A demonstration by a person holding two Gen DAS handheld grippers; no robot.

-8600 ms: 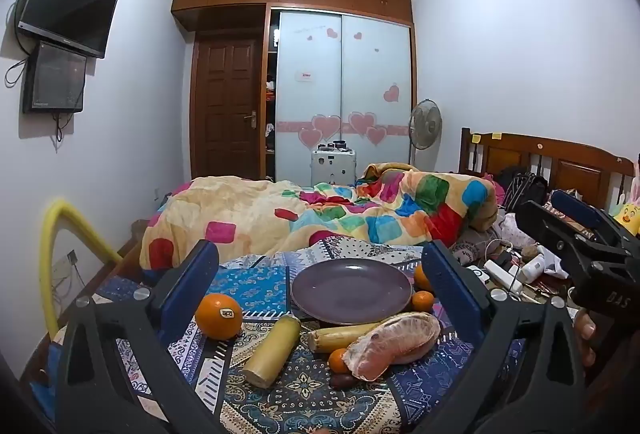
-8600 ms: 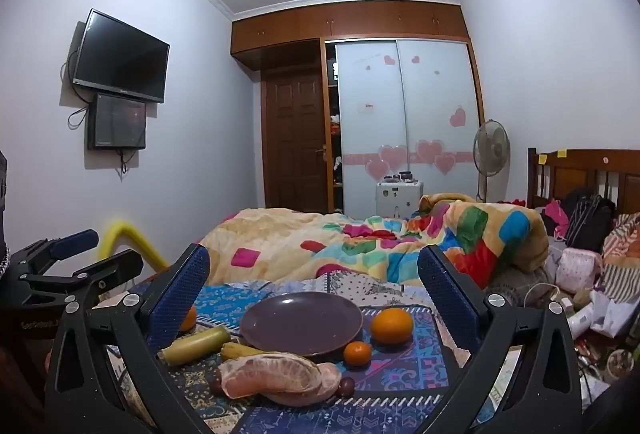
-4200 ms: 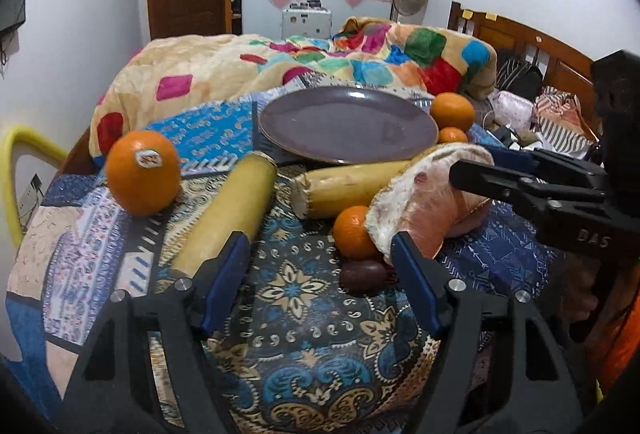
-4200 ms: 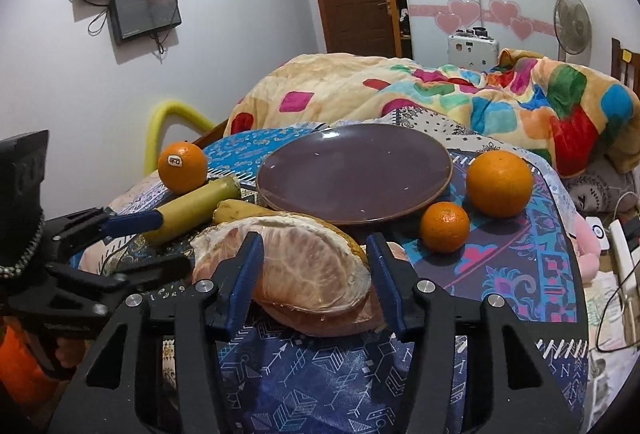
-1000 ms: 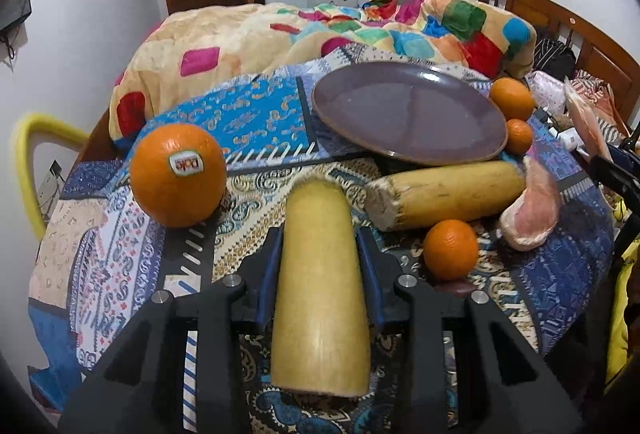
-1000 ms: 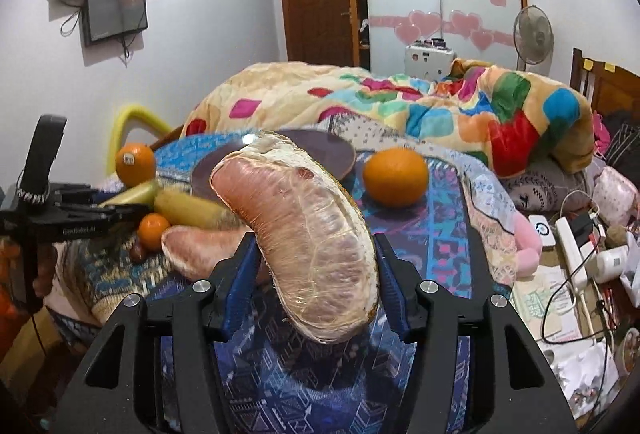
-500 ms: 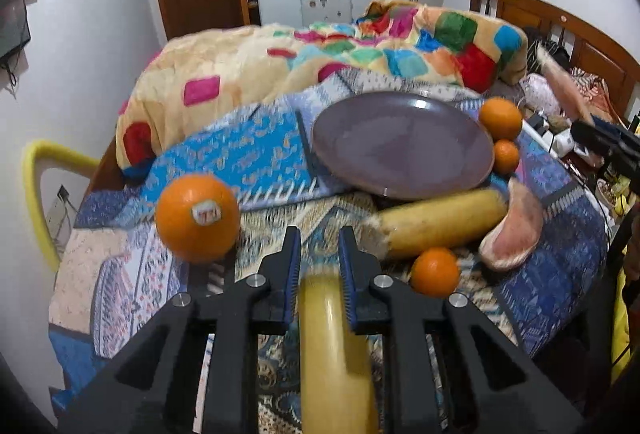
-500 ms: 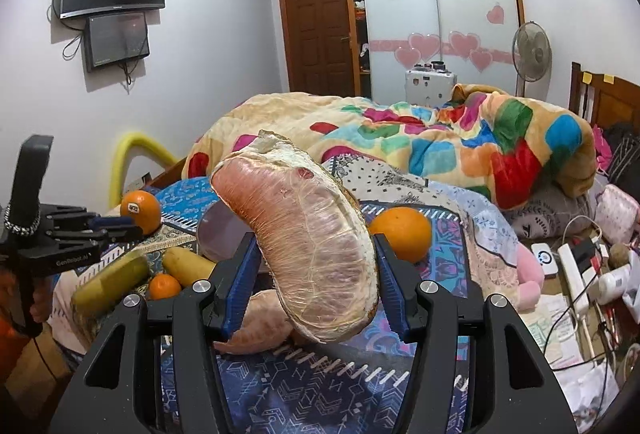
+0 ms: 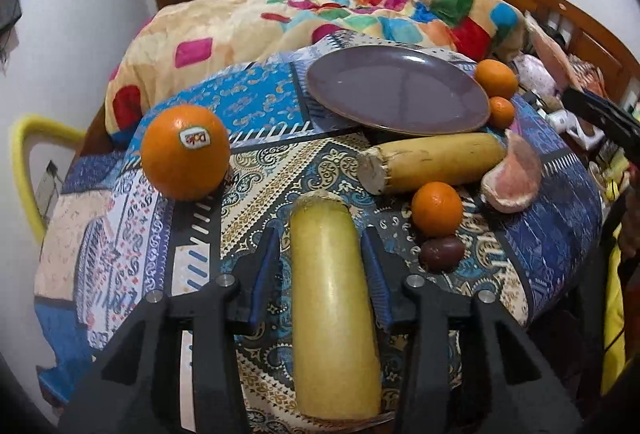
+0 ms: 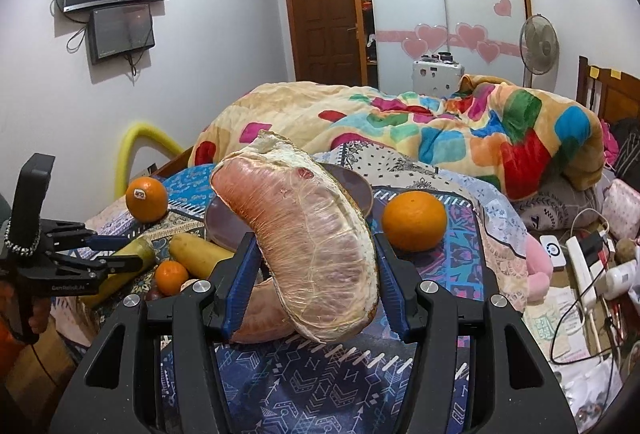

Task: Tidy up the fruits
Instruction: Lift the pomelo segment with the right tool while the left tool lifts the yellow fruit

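- Sitting bare on the patterned cloth, the purple plate holds no fruit; 2 oranges lie just right of its rim.
- Pointing away from the camera, the pale yellow fruit lies lengthwise, cut end far, between the left gripper pads.
- Those jaws are opening; narrow gaps seem to show on both sides, though the view is distorted.
- Clamped by the right gripper, the peeled pomelo segment stands tilted, its long axis rising far-left above the cloth.
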